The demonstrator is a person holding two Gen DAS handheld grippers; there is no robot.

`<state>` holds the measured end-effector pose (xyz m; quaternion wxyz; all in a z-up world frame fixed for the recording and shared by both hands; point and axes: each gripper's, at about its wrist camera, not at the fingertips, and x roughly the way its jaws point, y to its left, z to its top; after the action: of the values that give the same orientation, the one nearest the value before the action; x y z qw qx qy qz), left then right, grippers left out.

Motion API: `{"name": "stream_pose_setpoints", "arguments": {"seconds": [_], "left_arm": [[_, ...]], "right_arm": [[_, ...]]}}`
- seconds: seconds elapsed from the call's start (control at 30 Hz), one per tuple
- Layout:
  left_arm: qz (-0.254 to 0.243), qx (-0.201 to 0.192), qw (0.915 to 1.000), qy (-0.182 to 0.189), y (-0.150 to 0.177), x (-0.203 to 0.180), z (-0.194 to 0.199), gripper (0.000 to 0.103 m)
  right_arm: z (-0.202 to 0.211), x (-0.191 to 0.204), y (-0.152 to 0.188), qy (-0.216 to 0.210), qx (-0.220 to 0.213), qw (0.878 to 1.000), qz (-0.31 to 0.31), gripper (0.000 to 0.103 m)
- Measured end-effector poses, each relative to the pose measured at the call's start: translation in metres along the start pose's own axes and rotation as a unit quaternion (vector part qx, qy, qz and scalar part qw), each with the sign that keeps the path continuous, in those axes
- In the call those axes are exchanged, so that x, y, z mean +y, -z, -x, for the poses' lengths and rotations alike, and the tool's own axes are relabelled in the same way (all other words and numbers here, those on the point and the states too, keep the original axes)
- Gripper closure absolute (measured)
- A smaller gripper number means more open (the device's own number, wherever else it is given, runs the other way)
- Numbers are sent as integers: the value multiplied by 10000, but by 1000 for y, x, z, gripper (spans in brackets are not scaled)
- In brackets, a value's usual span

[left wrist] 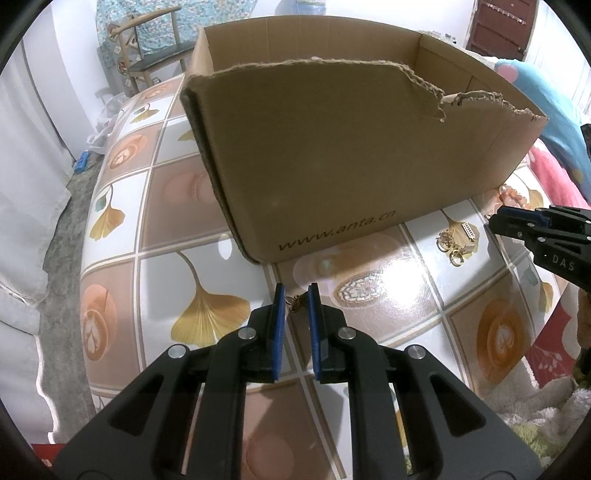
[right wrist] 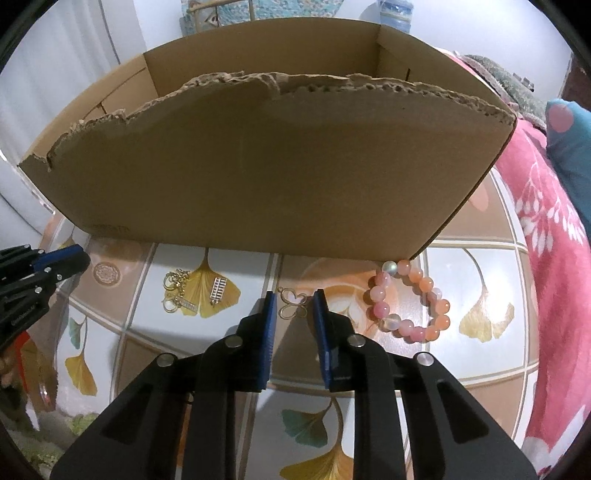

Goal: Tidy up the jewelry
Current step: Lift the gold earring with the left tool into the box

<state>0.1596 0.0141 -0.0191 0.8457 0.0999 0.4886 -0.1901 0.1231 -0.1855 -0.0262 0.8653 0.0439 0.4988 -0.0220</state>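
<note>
While both tongs pinch butterfly charms, torn box edge just ahead

White walls, wooden armchair at the back, dark red door, grey floor

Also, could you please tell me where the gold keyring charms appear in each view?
Left wrist view: the gold keyring charms lie at the right, on a leaf print.
Right wrist view: the charms lie left of centre, on a yellow leaf.
Shared landmark: the torn cardboard box behind them.
</note>
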Motion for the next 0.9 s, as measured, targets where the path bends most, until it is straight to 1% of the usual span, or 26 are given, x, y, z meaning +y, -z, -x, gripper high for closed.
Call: {"name": "stream_pose_setpoints", "arguments": {"seconds": [0.03,0.27,0.47,0.7,0.8,0.9], "left_arm": [[4,-5,10000,-1,0,-1,0,92],[24,-60,10000,34,1,2,-1,92],[82,-164,9997,167,0,7,2,92],[-49,-333,9994,107,4,5,19,92],[-157,-496,9986,103,3,1,33,92],[-205,-669,9973,200,2,-3,50,92]], "right_arm": [[0,-7,1,-13,-4,10000,-9,90],[1,-13,2,-156,-51,9998,-127,90],[7,-22,6,-164,-151,9997,-100,90],[23,-26,13,-161,-287,9994,-99,90],[34,-23,14,-159,-377,9992,-50,90],[49,-17,14,-122,-524,9985,109,90]]}}
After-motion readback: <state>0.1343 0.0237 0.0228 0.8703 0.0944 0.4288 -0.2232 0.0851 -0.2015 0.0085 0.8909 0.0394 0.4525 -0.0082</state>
